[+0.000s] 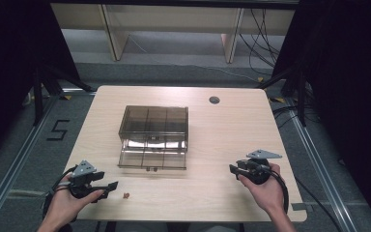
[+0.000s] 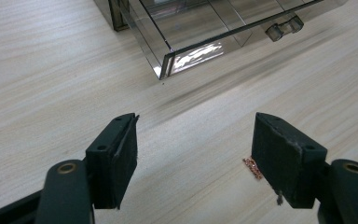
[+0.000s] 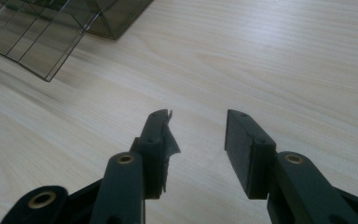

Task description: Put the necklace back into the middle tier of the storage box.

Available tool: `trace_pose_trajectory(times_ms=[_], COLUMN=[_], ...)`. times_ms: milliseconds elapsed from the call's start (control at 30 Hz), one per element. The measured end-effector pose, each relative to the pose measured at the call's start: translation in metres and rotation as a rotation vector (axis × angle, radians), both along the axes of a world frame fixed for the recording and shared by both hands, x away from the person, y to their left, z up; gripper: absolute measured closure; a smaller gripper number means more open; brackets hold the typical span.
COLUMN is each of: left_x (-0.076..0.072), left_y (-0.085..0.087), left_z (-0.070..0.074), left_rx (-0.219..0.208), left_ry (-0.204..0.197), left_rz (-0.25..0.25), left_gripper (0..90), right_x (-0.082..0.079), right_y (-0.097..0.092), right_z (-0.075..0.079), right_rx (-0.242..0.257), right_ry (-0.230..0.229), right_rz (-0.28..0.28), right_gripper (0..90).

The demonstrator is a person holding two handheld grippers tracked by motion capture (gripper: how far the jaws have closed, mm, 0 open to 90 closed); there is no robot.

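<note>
- Left gripper (image 1: 107, 186): held low over the near left part of the wooden table (image 1: 232, 130), jaws spread wide with nothing between them. In the left gripper view the two black pads (image 2: 121, 154) stand well apart over bare wood.
- Small copper-coloured piece (image 1: 125, 195): lies flat on the table just beside the left gripper's tips, on the side toward the table's middle. In the left gripper view it (image 2: 251, 167) peeks out at the foot of the right-hand pad, partly hidden by it; what it is cannot be told.
- Smoky transparent drawer box (image 1: 153, 137): stands mid-table, well beyond the piece; its lower drawer (image 1: 152, 159) is pulled out toward the person, showing compartments and a small clear handle (image 2: 284, 28).
- Right gripper (image 1: 235, 170): held over the near right part of the table, jaws parted and empty, well apart from the piece and the box.
- Governing relation: the piece lies outside the left gripper's gap, off to one side, so a short sideways shift would probably be needed to straddle it; the left hand (image 1: 67, 205) is clearly the nearer.
</note>
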State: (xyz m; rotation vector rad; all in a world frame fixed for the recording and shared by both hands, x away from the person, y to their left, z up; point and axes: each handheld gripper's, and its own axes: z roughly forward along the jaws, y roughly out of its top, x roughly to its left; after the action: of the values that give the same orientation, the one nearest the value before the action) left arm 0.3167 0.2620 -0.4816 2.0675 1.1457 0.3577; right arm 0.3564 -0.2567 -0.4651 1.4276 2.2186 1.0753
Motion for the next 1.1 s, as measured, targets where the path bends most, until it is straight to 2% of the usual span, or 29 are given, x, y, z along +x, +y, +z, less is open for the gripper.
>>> trace_pose_trajectory(times_ms=[33,67,100,133,167,200,333,433,567,600,667,700,733,767,800,833,867,900,933,967,1033,1067,1100], left_x=[0.0,0.0,0.0,0.0,-0.001,-0.001,-0.003,-0.003,-0.002,-0.001,0.002,0.003,0.005,0.006,0.008,0.01,0.01,0.011,0.011,0.012,0.014,0.013,0.014], left_y=[0.0,-0.002,-0.001,-0.002,-0.003,-0.004,-0.011,-0.018,-0.033,-0.036,-0.039,-0.042,-0.042,-0.044,-0.044,-0.047,-0.049,-0.051,-0.054,-0.056,-0.061,-0.063,-0.065], left_z=[-0.001,0.0,0.001,0.001,0.002,0.001,0.002,0.003,0.003,0.005,0.008,0.009,0.011,0.011,0.013,0.012,0.013,0.014,0.014,0.014,0.013,0.013,0.013], left_rx=[0.011,0.005,0.042,0.049,0.081,0.083,0.128,0.12,0.109,0.114,0.142,0.13,0.152,0.142,0.163,0.164,0.168,0.19,0.187,0.194,0.225,0.23,0.256], left_ry=[-0.004,0.01,0.022,0.019,0.027,0.024,0.034,0.062,0.085,0.091,0.11,0.109,0.128,0.147,0.178,0.183,0.201,0.212,0.22,0.222,0.243,0.247,0.253], left_rz=[0.001,0.011,-0.002,0.004,0.003,0.015,-0.005,-0.027,-0.053,-0.079,-0.1,-0.104,-0.126,-0.116,-0.137,-0.128,-0.146,-0.155,-0.146,-0.158,-0.184,-0.174,-0.184], left_gripper=[31.0,31.0,30.9,30.9,30.9,31.0,34.1,36.2,36.8,37.2,37.9,38.2,38.8,38.8,38.7,38.7,39.3,40.0,40.2,40.6,41.2,41.2,41.6], right_x=[0.0,0.001,0.0,-0.001,0.0,0.0,-0.001,-0.002,-0.001,-0.001,0.0,0.0,0.0,0.0,0.0,0.0,-0.001,-0.001,-0.001,0.0,0.0,0.0,0.0], right_y=[0.0,-0.001,0.0,0.0,-0.001,-0.001,0.0,0.0,-0.001,-0.001,-0.001,0.0,0.0,0.0,0.0,0.0,0.001,0.0,0.0,0.0,0.0,0.0,0.0], right_z=[0.0,-0.001,0.0,0.0,-0.001,-0.001,-0.001,0.0,0.0,0.0,-0.001,-0.001,-0.001,-0.001,-0.001,-0.001,0.001,0.001,0.0,0.0,0.0,-0.001,0.0], right_rx=[0.004,0.0,-0.005,-0.003,-0.005,-0.005,0.003,-0.001,0.002,0.003,0.008,0.005,0.005,0.005,0.004,0.004,0.0,-0.007,-0.007,0.002,0.002,0.004,0.001], right_ry=[0.006,-0.001,0.003,0.014,0.004,0.005,0.005,0.007,-0.016,-0.012,-0.005,-0.003,-0.003,-0.004,-0.012,-0.012,0.006,-0.007,-0.01,-0.011,-0.011,-0.008,-0.007], right_rz=[0.003,0.008,-0.004,-0.009,0.001,0.0,-0.001,-0.005,-0.002,-0.004,-0.001,-0.004,-0.005,-0.005,0.003,0.006,-0.014,-0.007,-0.002,0.001,0.002,0.003,-0.006], right_gripper=[60.2,60.1,60.0,60.0,59.9,59.7,59.5,59.4,59.2,59.1,59.1,59.1,59.0,59.0,59.0,59.0,59.0,59.0,59.0,59.0,59.0,58.9,59.0])
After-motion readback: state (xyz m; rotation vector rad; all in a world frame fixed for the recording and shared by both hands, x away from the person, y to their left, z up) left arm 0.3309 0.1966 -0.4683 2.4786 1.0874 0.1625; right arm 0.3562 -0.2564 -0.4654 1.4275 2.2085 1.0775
